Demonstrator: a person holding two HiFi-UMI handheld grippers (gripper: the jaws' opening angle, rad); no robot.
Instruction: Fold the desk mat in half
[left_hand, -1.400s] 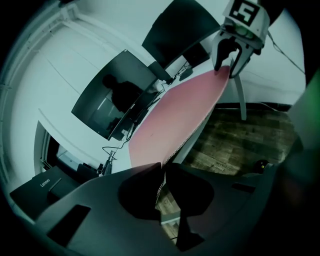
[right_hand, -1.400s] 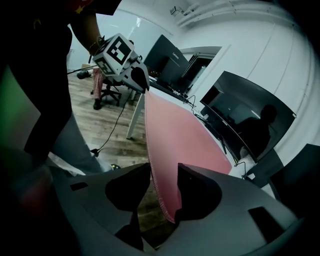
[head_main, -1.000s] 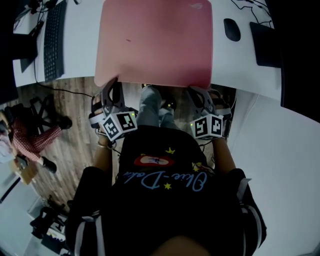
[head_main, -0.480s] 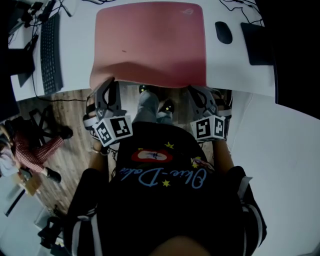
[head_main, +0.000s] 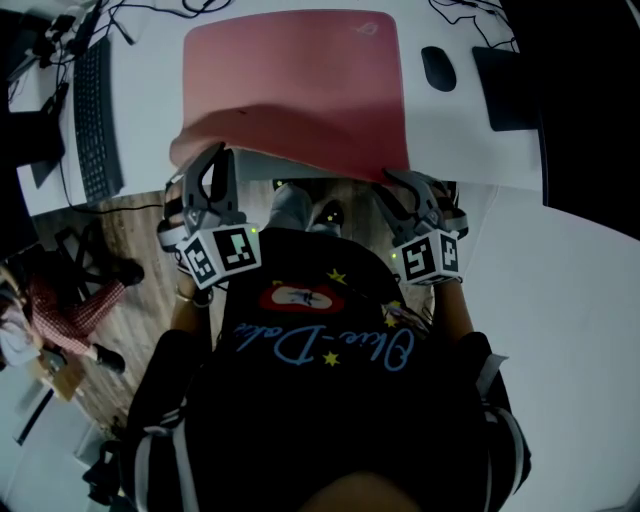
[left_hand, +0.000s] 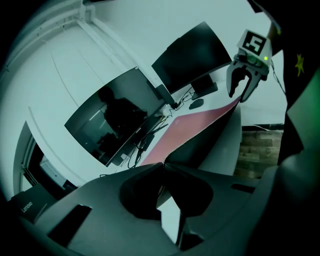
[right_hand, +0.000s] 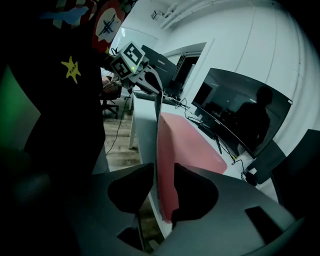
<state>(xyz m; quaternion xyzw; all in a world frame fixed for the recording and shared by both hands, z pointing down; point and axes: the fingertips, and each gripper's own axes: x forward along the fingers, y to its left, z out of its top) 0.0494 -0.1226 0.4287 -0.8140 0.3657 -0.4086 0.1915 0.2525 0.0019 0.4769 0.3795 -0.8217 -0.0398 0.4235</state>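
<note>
In the head view a pink rectangular desk mat (head_main: 300, 80) is seen on a white table (head_main: 150, 90). Its far part lies flat and its near left part is raised off the table. The left claw (head_main: 214, 158) is placed at the near left corner of the mat and the right claw (head_main: 405, 183) at the near right corner. A dark keyboard (head_main: 95, 110) is found on the table to the left of the mat and a black computer mouse (head_main: 437, 68) to the right of it, both apart from the mat. How the jaws stand is not shown from above and is given only by the two gripper views. In the left gripper view the jaws of the left claw are pressed together on the thin edge of the mat, which is pinched between them, and the mat is seen running away toward the right claw. In the right gripper view the jaws of the right claw are spread, having just been opening. The corner of the mat lies in the gap between them and is not clamped. A wide curved dark monitor (left_hand: 115, 120) at the back of the table is shown only in the gripper views, while the wooden floor (head_main: 130, 220) below the table edge is seen most clearly from the head.
</note>
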